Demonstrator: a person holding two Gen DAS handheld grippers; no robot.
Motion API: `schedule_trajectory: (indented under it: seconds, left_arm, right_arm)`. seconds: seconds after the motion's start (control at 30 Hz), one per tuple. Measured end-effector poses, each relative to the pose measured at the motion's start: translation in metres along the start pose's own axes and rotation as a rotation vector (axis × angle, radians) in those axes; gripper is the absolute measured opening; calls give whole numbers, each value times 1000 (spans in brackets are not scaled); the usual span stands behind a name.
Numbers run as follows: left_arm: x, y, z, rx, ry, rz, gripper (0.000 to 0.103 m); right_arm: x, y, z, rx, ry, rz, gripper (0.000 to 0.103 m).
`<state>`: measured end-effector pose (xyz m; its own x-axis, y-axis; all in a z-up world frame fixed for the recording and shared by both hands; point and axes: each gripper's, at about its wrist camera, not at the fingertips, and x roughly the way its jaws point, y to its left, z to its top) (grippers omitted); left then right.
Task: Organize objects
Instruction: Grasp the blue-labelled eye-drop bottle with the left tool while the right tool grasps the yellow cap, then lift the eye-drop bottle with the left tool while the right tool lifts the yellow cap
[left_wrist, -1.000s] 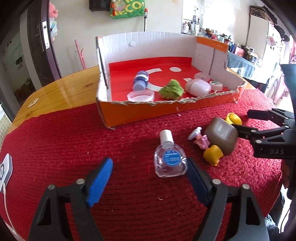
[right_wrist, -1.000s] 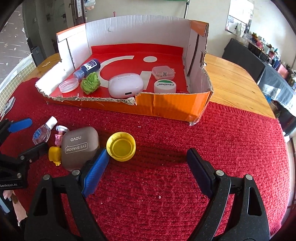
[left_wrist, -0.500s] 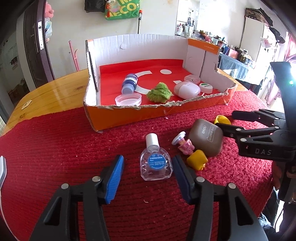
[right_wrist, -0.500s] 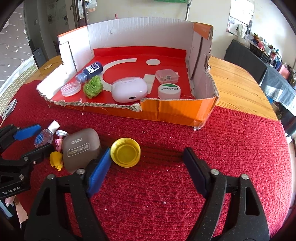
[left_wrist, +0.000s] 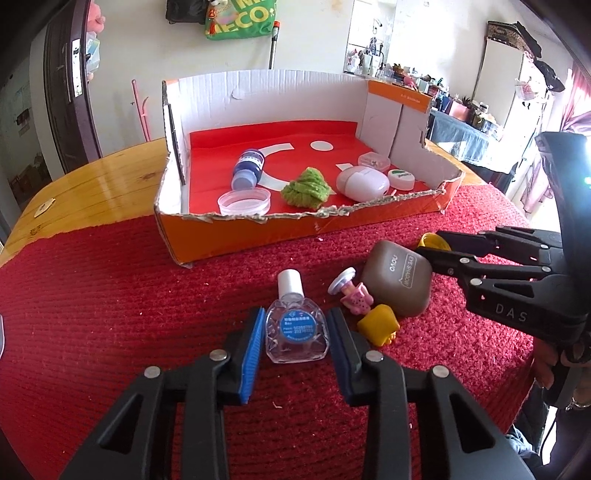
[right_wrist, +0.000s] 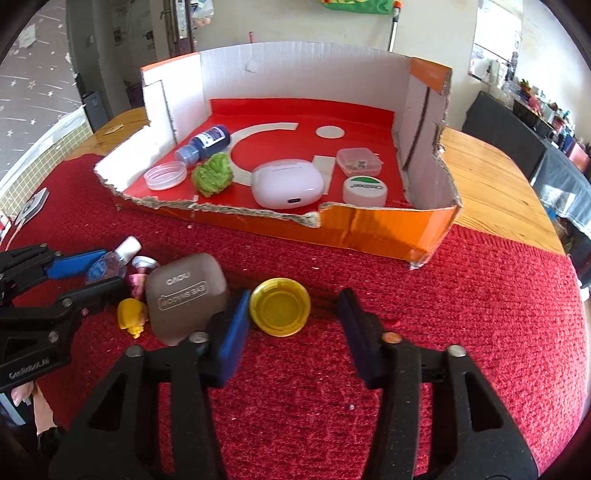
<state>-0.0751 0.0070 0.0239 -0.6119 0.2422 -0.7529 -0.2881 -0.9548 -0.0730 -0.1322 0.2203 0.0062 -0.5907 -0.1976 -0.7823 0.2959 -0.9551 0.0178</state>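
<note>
Now left claw (left_wrist: 295, 338) pads flank clear dropper bottle (left_wrist: 296, 329) on red table mat, seemingly touching, grip not certain. Right claw (right_wrist: 291, 325) open around yellow lid (right_wrist: 280, 312). Both likely bound for orange box (left_wrist: 295, 232) beyond.

A wooden worktop (left_wrist: 92, 184) is covered by a red knitted cloth (left_wrist: 110, 314). An orange cardboard box (left_wrist: 295, 232) is seen at centre; a clear bottle (left_wrist: 297, 332), brown case (left_wrist: 399, 280) and yellow lid (right_wrist: 279, 312) lie below it.
</note>
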Motion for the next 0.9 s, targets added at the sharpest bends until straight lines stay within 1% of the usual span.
schedule_trajectory:
  seconds: [0.03,0.17,0.4,0.57,0.7,0.9]
  left_arm:
    - [0,0,0,0,0,-1,36]
    - [-6,1,-1,-12,-1,-20,35]
    - [-26,0,6,-9,-55,-26,35]
    - [-34,-1,7,-6,-69,-30,35]
    - [-30,-3,4,-1,-52,-32,35]
    - [-18,-2,-6,-6,-6,-39,35]
  right_arm:
    - [0,2,0,-6,-3,8,29]
    - [-3,3,-2,8,-12,36,29]
    - [-25,3,1,21,-69,53,29]
    - [-39,6,4,13,-97,59,29]
    - [-41,7,3,13,-101,65,29]
    - [-36,7,-3,17,-82,70,29]
